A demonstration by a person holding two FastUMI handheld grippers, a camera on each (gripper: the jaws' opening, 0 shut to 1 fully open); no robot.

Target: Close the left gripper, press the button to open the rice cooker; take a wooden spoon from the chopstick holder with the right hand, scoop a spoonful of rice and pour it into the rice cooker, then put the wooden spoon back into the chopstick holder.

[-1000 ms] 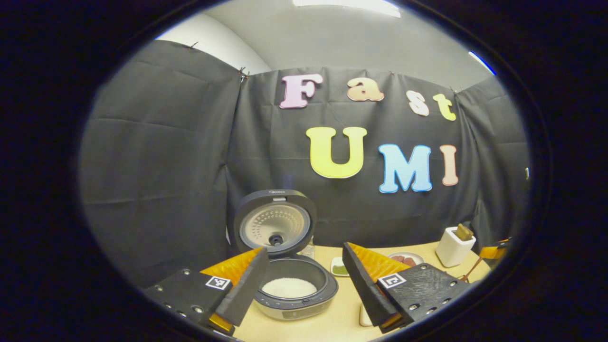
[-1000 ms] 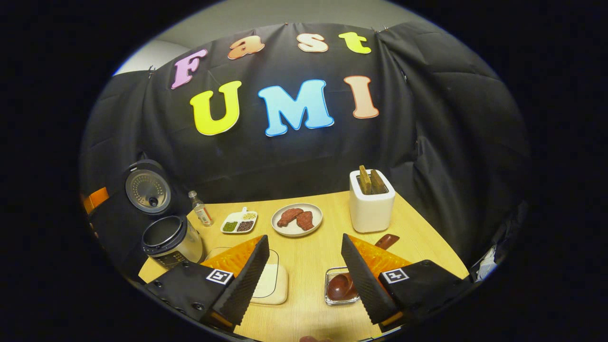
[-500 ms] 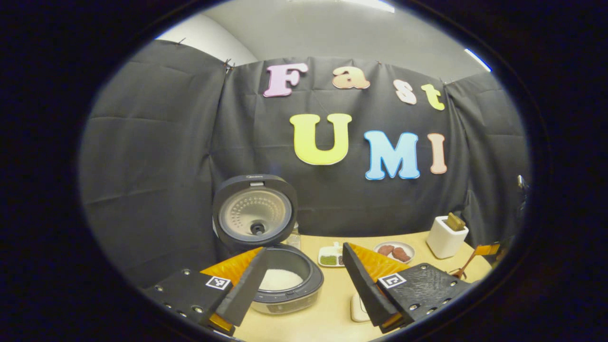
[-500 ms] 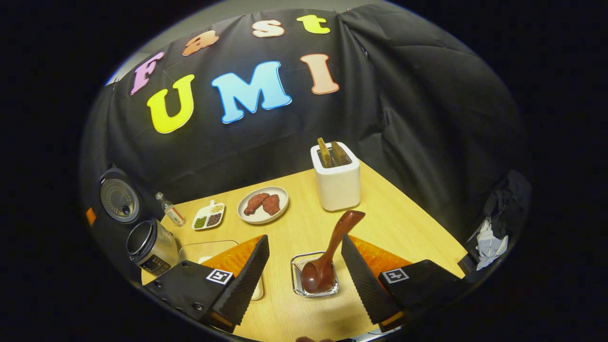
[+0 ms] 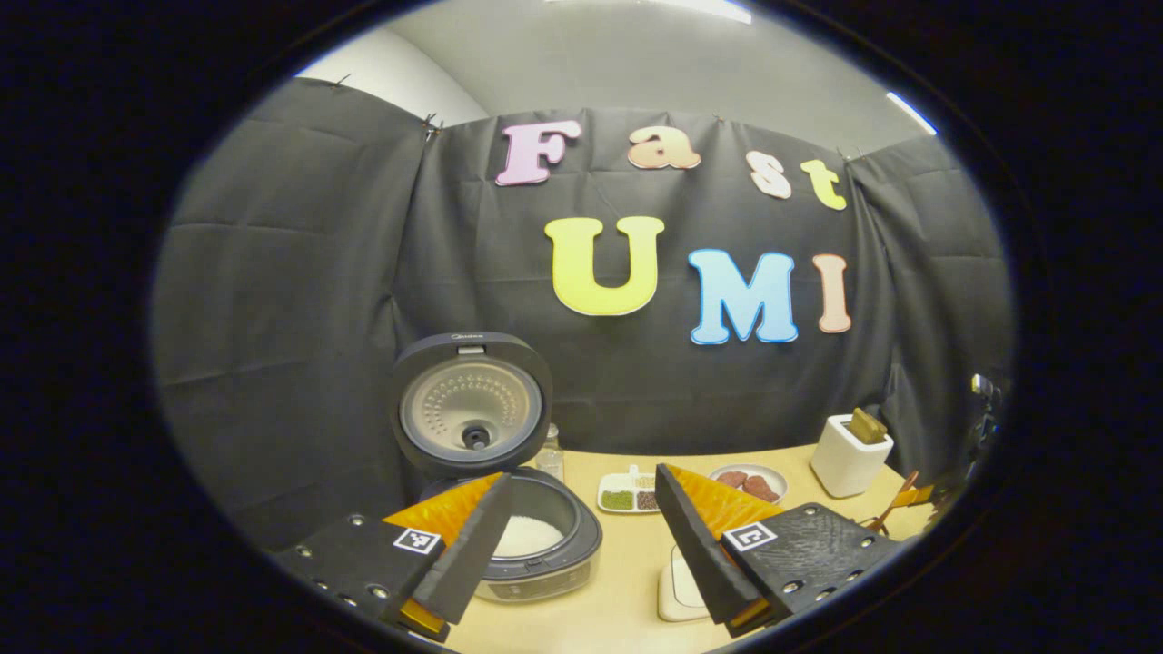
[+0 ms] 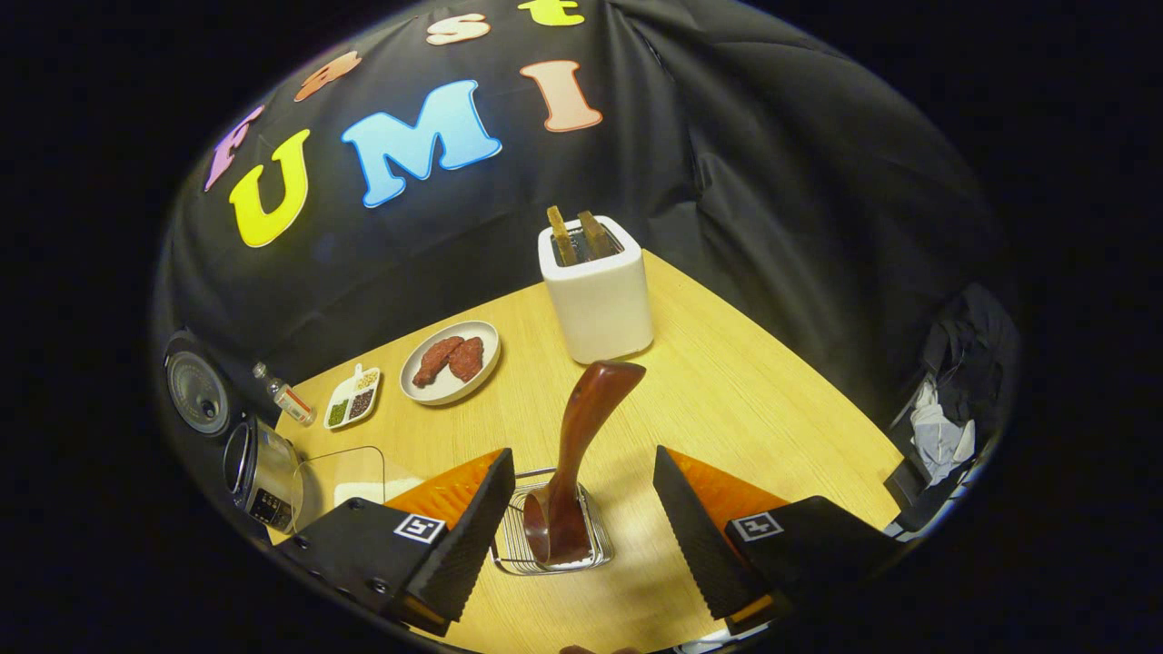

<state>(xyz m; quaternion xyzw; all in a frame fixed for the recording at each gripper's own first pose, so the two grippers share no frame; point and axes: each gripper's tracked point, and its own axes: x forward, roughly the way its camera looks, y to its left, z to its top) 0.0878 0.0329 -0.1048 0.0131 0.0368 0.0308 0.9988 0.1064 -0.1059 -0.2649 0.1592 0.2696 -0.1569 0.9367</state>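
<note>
In the left gripper view the rice cooker (image 5: 536, 540) stands open, its lid (image 5: 472, 404) upright and white rice in the pot. My left gripper (image 5: 582, 472) is open just right of it, holding nothing. In the right gripper view a dark wooden spoon (image 6: 581, 436) stands with its bowl in a small clear dish (image 6: 550, 545) and its handle leaning up toward the white chopstick holder (image 6: 595, 295). My right gripper (image 6: 581, 454) is open with the spoon between its fingers, neither finger touching it. Two wooden utensils stick out of the holder. The cooker (image 6: 259, 468) sits at the far left.
On the light wooden table lie a plate of reddish meat pieces (image 6: 450, 361), a divided dish of beans (image 6: 352, 400), a small bottle (image 6: 286, 398) and a clear-lidded white box (image 6: 341, 472). A crumpled white cloth (image 6: 940, 436) hangs off the right edge.
The right gripper has swung so the spoon and dish, earlier beside its right finger, now sit centred between its fingers. The left gripper drifted right; the cooker slid left in its view.
</note>
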